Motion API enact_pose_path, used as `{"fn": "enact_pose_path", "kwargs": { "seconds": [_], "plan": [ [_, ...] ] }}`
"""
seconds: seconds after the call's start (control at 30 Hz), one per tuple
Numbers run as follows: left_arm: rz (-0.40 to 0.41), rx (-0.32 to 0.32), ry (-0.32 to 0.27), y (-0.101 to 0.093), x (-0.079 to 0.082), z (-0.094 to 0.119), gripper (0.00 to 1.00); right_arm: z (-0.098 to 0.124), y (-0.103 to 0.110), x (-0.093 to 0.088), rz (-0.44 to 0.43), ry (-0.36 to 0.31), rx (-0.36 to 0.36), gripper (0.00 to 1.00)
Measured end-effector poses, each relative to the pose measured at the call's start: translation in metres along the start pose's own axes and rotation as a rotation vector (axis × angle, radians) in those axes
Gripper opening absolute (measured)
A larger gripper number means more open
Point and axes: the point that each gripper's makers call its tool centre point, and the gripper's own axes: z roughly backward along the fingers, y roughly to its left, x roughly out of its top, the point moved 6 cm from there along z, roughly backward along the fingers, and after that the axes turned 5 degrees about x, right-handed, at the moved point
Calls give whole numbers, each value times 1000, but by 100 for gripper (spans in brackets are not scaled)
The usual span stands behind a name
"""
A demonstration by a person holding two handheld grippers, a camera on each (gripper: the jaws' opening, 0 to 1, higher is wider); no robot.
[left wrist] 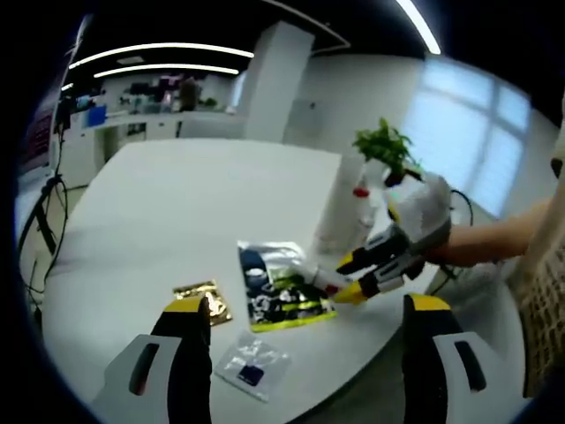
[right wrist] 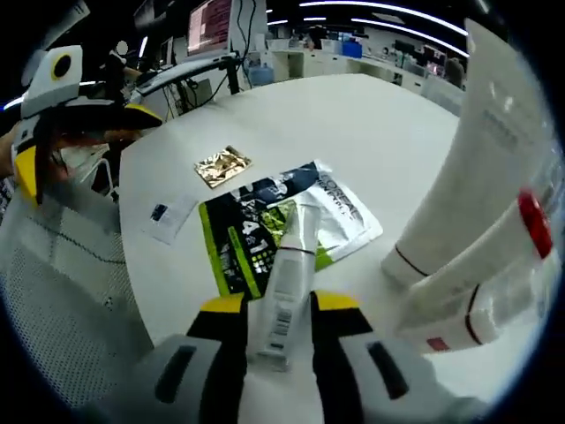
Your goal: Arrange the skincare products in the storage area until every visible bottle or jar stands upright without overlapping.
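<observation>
My right gripper point(right wrist: 281, 305) is shut on a small white tube point(right wrist: 284, 284) with a barcode, its cap end pointing out over a green and black sachet point(right wrist: 265, 231). In the left gripper view the right gripper point(left wrist: 357, 276) holds that tube point(left wrist: 320, 276) low over the sachet point(left wrist: 281, 290). A tall white tube point(right wrist: 463, 172) stands beside a tube with a red band point(right wrist: 528, 214). In the left gripper view they point(left wrist: 340, 208) stand upright behind the right gripper. My left gripper point(left wrist: 307, 305) is open with nothing between its jaws, and it is also seen at the table's edge point(right wrist: 75, 132).
A gold sachet point(left wrist: 203, 299) and a small clear sachet point(left wrist: 252, 362) lie on the white round table point(left wrist: 194, 203) near its front edge. A green potted plant point(left wrist: 386, 146) stands behind the tubes. A person's arm point(left wrist: 494, 238) reaches in from the right. A mesh chair point(right wrist: 62, 291) is beside the table.
</observation>
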Motion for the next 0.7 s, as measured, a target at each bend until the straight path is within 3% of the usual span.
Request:
{"fn": "enact_pose_path", "kwargs": {
  "seconds": [0.17,0.37,0.43,0.53,0.7],
  "plan": [
    [1,-6,5,-2,-2,-1,87,-5,0,-5,30,-42,3,22],
    [7,-13,-6,-4,2,-1,87,-3,-2,-4,-21,-80,23,21],
    [11,-20,-12,-5,5,-2,87,-3,-2,-6,-131,-101,55,21],
    [17,-33,-28,-9,11,-2,87,3,-3,-5,-300,-201,89,20],
    [48,-71,-47,-15,16,-2,87,16,7,-4,-436,-340,184,20]
  ]
}}
